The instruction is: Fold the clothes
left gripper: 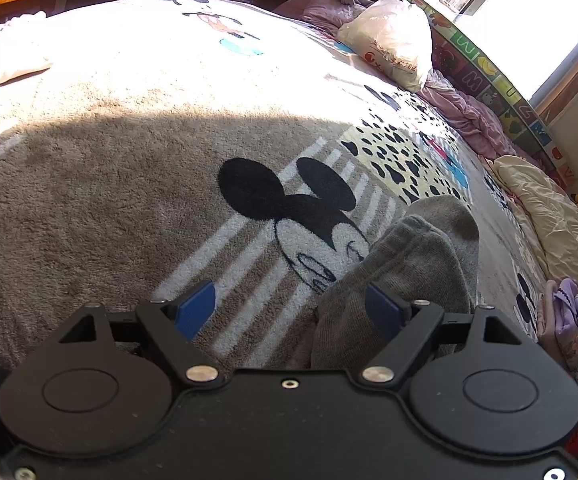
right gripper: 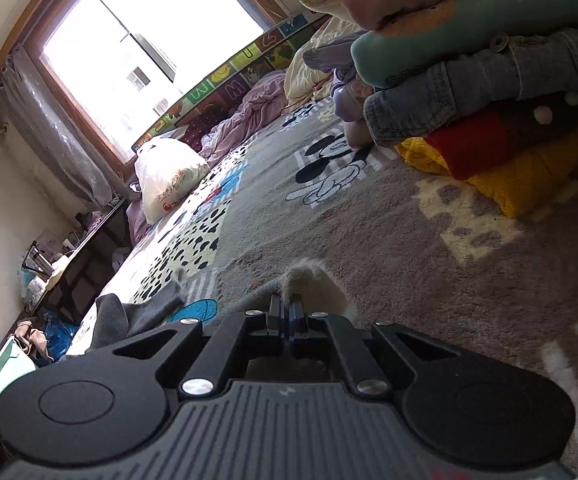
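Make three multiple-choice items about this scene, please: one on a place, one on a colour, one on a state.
1. The grey socks lie by the left claw's
A. right finger
B. left finger
C. base

2. The bottom garment of the stack is
A. teal
B. yellow
C. purple

3. The right claw is
A. wide open
B. out of view
C. shut on pale fabric

Answers: 1 A, the socks sit at the right blue pad; 2 B, yellow knit lies under the red layer; 3 C, the fingers meet on a fuzzy tuft.
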{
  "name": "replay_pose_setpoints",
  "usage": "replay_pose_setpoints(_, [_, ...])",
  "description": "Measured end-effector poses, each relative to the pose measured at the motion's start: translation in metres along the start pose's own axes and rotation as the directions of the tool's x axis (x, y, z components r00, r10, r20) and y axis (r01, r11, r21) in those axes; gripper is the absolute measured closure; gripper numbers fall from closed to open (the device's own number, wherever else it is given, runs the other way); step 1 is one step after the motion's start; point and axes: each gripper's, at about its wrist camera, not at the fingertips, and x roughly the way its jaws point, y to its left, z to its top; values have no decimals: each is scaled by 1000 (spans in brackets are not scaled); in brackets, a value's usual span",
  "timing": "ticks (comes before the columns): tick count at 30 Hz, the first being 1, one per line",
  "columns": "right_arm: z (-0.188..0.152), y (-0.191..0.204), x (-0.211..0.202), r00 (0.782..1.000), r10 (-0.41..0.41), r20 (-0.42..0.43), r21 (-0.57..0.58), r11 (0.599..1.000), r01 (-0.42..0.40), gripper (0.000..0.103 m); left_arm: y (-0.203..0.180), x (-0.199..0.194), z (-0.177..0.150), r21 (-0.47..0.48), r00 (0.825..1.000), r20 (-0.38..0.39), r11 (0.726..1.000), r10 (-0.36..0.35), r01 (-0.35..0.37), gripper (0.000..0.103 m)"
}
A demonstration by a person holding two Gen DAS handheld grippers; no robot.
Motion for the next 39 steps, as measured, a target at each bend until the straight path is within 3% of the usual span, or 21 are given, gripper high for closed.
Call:
replay_pose_setpoints(7, [0, -29, -14, 995, -69, 66, 102, 993, 62, 101, 2, 6, 0, -15, 999, -14, 999, -48, 47, 21])
replay_pose_setpoints(12, [-7, -12, -9, 999, -31, 39, -6, 999, 32, 101, 10, 13, 2, -40, 995, -20, 994, -99, 98, 21])
replay_pose_setpoints(16, [-19, 7, 1, 998, 15, -54, -107, 994, -21, 96, 14, 17, 9, -43, 987, -11, 986, -161, 161, 21])
replay_pose_setpoints(21, [-34, 44, 12, 987, 39, -156, -225, 972, -74, 92, 12, 22, 23, -25, 958, 25, 958, -285, 285, 21])
replay_pose_setpoints(24, [-41, 72, 22, 978, 53, -201, -291, 950, -111, 82, 6, 30, 31, 11, 934, 34, 934, -356, 356, 21])
replay_pose_setpoints(26, [-45, 94, 30, 972, 60, -229, -348, 927, -139, 73, 0, 36, 34, 34, 921, 26, 921, -390, 389, 22])
replay_pose_setpoints(30, [-51, 152, 53, 959, 71, -276, -502, 840, -207, 69, -12, 49, 33, 71, 905, -10, 902, -426, 426, 25])
replay_pose_setpoints(33, [-54, 198, 69, 950, 95, -296, -592, 762, -261, 64, -18, 56, 30, 97, 903, -51, 897, -428, 431, 47])
replay_pose_setpoints(39, [-55, 276, 108, 933, 136, -332, -683, 647, -337, 58, -11, 46, 27, 55, 940, -84, 940, -332, 337, 70])
